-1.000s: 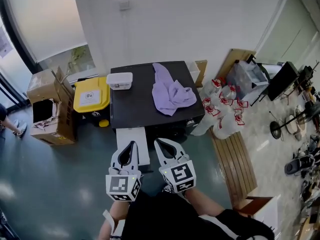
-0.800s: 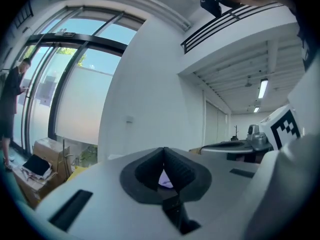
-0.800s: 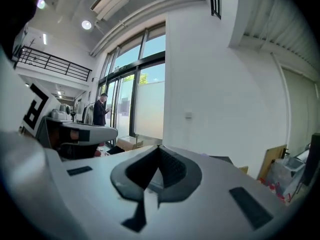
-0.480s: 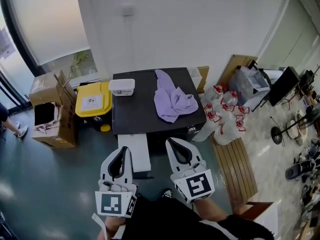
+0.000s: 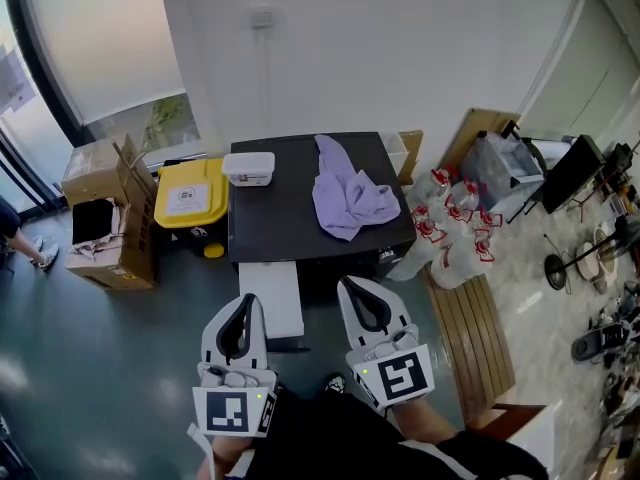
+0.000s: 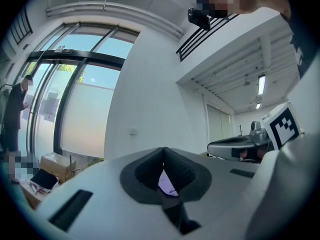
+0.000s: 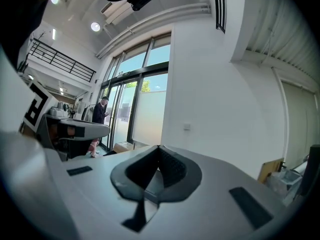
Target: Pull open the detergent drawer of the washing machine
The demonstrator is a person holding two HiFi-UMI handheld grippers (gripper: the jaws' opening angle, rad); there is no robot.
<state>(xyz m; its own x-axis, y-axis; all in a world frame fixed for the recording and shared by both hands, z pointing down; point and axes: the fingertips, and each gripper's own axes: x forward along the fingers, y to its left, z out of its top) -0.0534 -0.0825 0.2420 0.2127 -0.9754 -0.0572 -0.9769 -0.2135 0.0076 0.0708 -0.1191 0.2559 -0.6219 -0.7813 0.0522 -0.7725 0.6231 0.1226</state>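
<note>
From the head view I look down on the black-topped washing machine (image 5: 275, 223). A white drawer (image 5: 271, 298) juts out of its front on the left side. On top lie a purple cloth (image 5: 345, 193) and a white box (image 5: 249, 167). My left gripper (image 5: 247, 299) is shut and empty, its tips over the drawer's near end. My right gripper (image 5: 353, 284) is shut and empty too, just in front of the machine's right half. In the left gripper view the left gripper (image 6: 163, 149) points level at the wall, as does the right gripper (image 7: 159, 147) in its own view.
A yellow-lidded bin (image 5: 190, 193) and an open cardboard box (image 5: 100, 223) stand left of the machine. Several water bottles (image 5: 445, 233) and a slatted wooden bench (image 5: 470, 333) are at its right. A person (image 5: 20, 238) stands at the far left by the glass doors.
Both grippers have come up toward the head camera and look larger, a little farther apart. Their jaws stayed shut. The white drawer has not moved.
</note>
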